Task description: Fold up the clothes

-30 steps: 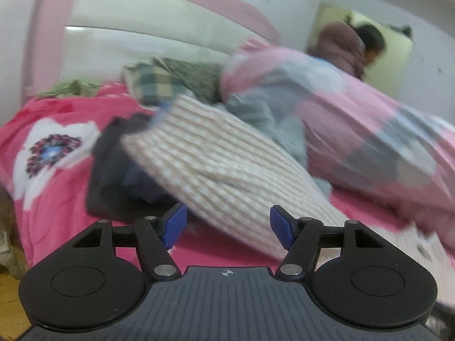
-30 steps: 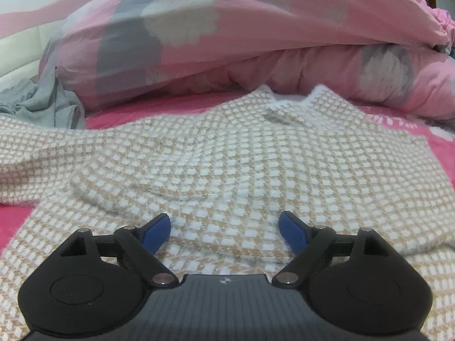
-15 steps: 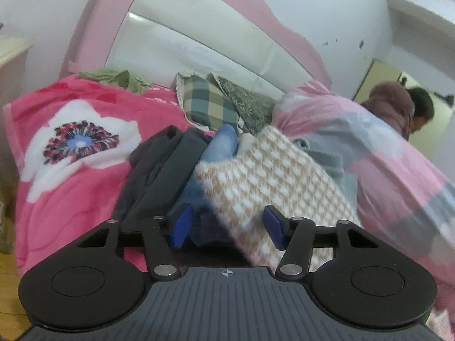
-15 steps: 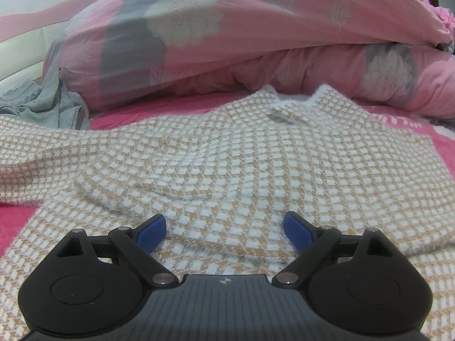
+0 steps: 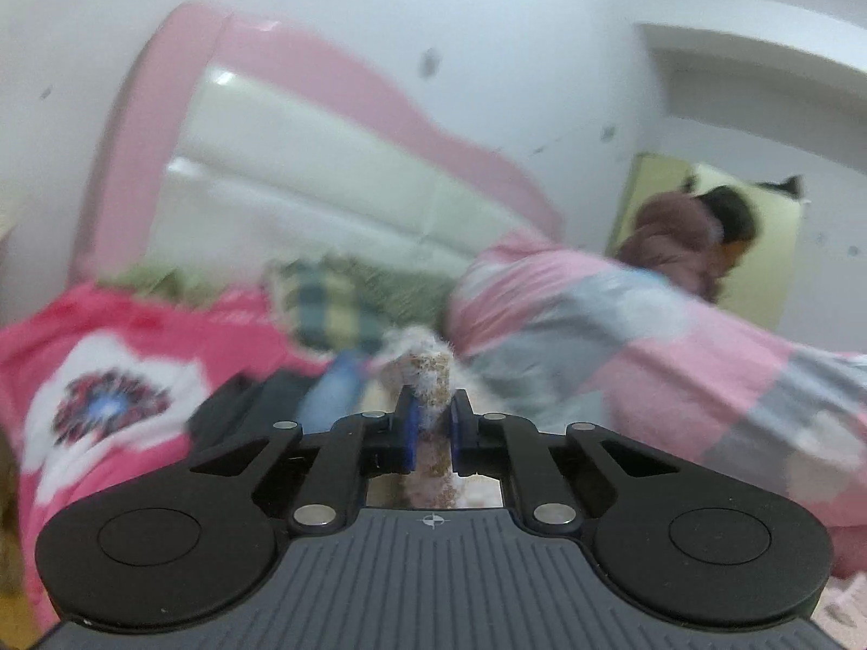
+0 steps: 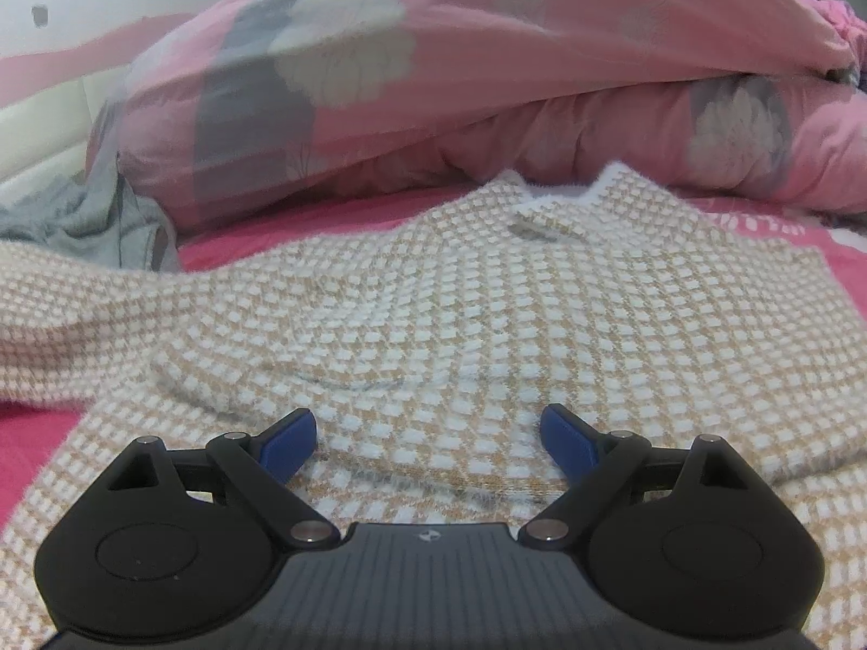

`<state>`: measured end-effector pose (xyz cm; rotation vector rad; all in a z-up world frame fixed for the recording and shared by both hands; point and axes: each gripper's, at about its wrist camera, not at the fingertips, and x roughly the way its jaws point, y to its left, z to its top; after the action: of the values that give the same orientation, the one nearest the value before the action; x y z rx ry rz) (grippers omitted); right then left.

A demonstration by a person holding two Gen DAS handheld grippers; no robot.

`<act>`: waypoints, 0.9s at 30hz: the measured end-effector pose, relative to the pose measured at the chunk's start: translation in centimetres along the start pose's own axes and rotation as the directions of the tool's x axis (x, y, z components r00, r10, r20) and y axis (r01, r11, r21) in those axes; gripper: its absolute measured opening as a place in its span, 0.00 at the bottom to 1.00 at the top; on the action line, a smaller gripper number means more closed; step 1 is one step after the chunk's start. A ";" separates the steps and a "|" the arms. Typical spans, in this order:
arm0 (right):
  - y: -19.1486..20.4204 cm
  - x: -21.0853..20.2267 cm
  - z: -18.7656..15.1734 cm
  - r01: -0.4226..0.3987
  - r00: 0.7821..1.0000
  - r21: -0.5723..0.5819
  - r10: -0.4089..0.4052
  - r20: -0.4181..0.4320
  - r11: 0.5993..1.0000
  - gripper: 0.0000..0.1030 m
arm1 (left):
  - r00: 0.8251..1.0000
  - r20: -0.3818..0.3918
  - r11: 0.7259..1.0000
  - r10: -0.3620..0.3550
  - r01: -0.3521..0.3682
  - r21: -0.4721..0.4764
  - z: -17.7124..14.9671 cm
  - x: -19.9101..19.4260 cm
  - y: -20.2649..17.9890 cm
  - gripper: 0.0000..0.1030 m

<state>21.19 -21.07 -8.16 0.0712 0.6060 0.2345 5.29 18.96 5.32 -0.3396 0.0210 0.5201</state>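
A tan-and-white checked fuzzy sweater (image 6: pixel 487 314) lies spread on the pink bed, its neckline at the far side and one sleeve stretched out to the left. My right gripper (image 6: pixel 428 433) is open and hovers just above the sweater's near part. My left gripper (image 5: pixel 432 422) is shut on a fold of the same sweater (image 5: pixel 425 365), which sticks up between its blue pads. The left wrist view is blurred.
A pink and grey floral quilt (image 6: pixel 487 70) is heaped behind the sweater. Grey cloth (image 6: pixel 81 222) lies at the left. The left wrist view shows dark clothes (image 5: pixel 260 406), a plaid pillow (image 5: pixel 330 309), the pink headboard (image 5: pixel 303 103) and a person (image 5: pixel 693 233) at the back right.
My left gripper has closed on the sweater's edge and tilted upward, so more wall and headboard show. My right gripper has stayed open and shifted only slightly.
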 end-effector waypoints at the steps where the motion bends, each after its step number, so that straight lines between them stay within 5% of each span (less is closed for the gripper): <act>1: -0.3 -0.1 0.0 -0.011 1.000 0.015 0.011 0.006 1.000 0.89 | 0.999 0.011 0.999 -0.041 0.041 0.014 0.4 -0.4 -1.5 0.09; 4: -1.0 -0.4 0.0 -0.043 0.999 0.057 0.042 0.021 0.997 0.89 | 0.985 0.037 0.984 -0.170 0.168 0.056 1.6 -1.4 -6.2 0.08; 7: -1.4 -0.5 -0.1 -0.063 0.998 0.082 0.060 0.033 0.995 0.89 | 0.949 0.033 0.947 -0.314 0.311 0.082 2.2 -2.2 -11.9 0.08; 16: -3.5 -1.0 -0.5 -0.154 0.987 0.195 0.140 0.083 0.969 0.89 | 0.779 -0.060 0.763 -0.624 0.624 0.166 -0.2 -4.5 -29.5 0.08; 20: -4.8 -1.2 -0.7 -0.207 0.977 0.261 0.184 0.112 0.943 0.89 | 0.709 -0.221 0.682 -0.669 0.705 0.195 -4.3 -4.3 -35.5 0.09; 22: -5.3 -1.3 -0.9 -0.230 0.971 0.290 0.202 0.125 0.929 0.89 | 0.661 -0.349 0.639 -0.665 0.745 0.193 -7.1 -3.6 -37.7 0.15; 24: -5.8 -1.4 -1.0 -0.250 0.967 0.314 0.218 0.136 0.916 0.89 | 0.624 -0.450 0.625 -0.638 0.762 0.170 -9.5 -2.6 -38.3 0.30; 27: -6.2 -1.4 -1.1 -0.266 0.962 0.335 0.230 0.143 0.904 0.89 | 0.623 -0.482 0.640 -0.615 0.752 0.156 -11.0 -2.2 -37.0 0.38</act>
<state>20.61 -27.44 -9.13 0.5075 0.5321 0.3664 22.30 -15.71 6.78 -0.0735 0.3564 -0.3574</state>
